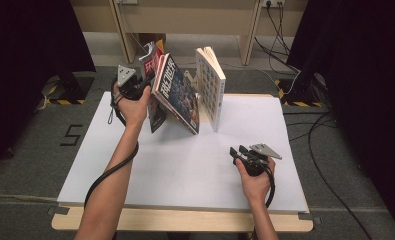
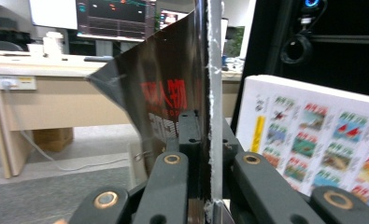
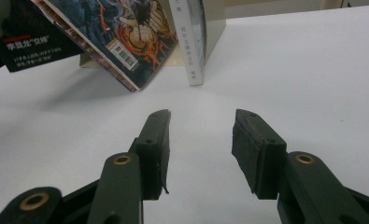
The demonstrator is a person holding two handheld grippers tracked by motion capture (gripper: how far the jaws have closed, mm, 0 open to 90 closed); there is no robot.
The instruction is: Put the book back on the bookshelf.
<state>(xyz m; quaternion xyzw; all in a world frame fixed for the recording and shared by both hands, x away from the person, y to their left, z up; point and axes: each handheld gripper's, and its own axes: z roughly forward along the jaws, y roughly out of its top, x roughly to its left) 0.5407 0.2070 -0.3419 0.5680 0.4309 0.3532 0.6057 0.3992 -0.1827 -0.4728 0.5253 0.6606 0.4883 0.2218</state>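
Note:
My left gripper (image 1: 146, 84) is shut on the edge of a thin dark-covered book (image 1: 156, 116) with red lettering, held tilted at the back left of the table. In the left gripper view the jaws pinch that book's (image 2: 173, 93) edge at my left gripper (image 2: 203, 135). A colourful comic book (image 1: 177, 94) leans against it. To the right, a thick white book (image 1: 210, 87) with small pictures stands upright. My right gripper (image 1: 239, 151) rests low over the front right, open with nothing between its fingers. Ahead of my right gripper (image 3: 201, 144) are the comic (image 3: 121, 32) and the white book's spine (image 3: 194, 46).
The books stand on a white board (image 1: 185, 165) over a wooden table edge (image 1: 185, 220). A pale wooden piece (image 1: 189, 76) shows between the comic and the white book. Wooden furniture legs (image 1: 247, 35) and floor cables (image 1: 315, 135) lie beyond the table.

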